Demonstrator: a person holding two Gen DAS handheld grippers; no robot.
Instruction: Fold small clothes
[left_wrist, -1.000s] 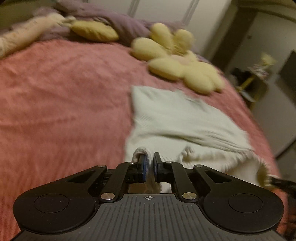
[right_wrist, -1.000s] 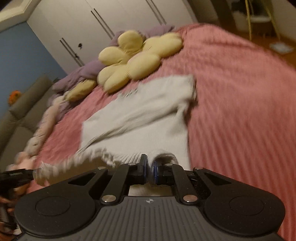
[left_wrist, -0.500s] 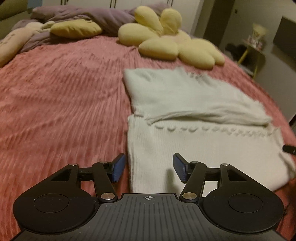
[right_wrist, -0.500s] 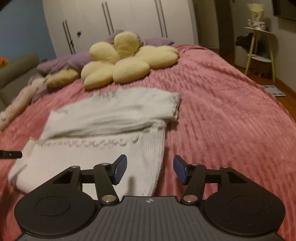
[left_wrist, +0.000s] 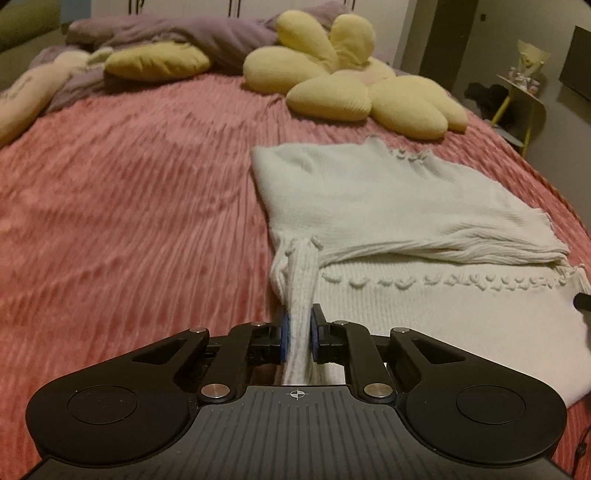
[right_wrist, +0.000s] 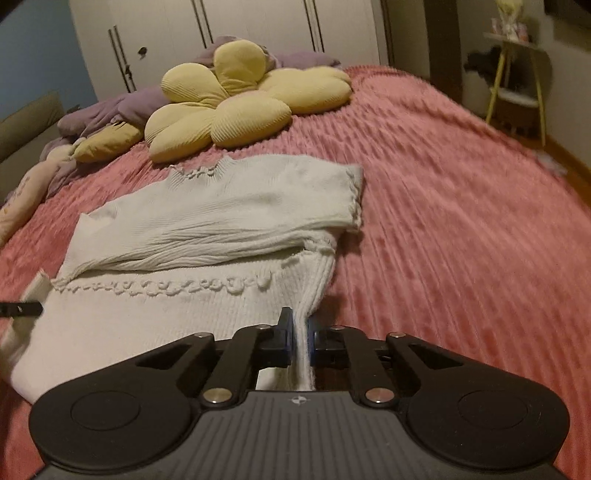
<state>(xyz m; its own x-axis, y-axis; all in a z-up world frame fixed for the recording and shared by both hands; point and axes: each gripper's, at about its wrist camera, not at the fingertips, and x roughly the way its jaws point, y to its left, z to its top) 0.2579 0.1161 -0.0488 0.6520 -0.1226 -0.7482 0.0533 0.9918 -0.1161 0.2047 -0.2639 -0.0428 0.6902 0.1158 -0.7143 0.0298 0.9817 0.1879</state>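
Left gripper (left_wrist: 297, 332) and right gripper (right_wrist: 301, 338), jaws just closing, are clamping sweater (left_wrist: 388, 206) hem lower-centre; thin bunched pinches are possibly slipping, skewing the fold.

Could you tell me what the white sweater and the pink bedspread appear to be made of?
White sweater: knitted yarn, likely wool or acrylic; ribbed stitches and a row of raised bobbles show, matte finish. Pink bedspread: plush fleece or chenille by its look; soft ridged pile, faint sheen. The exact fibre cannot be told.
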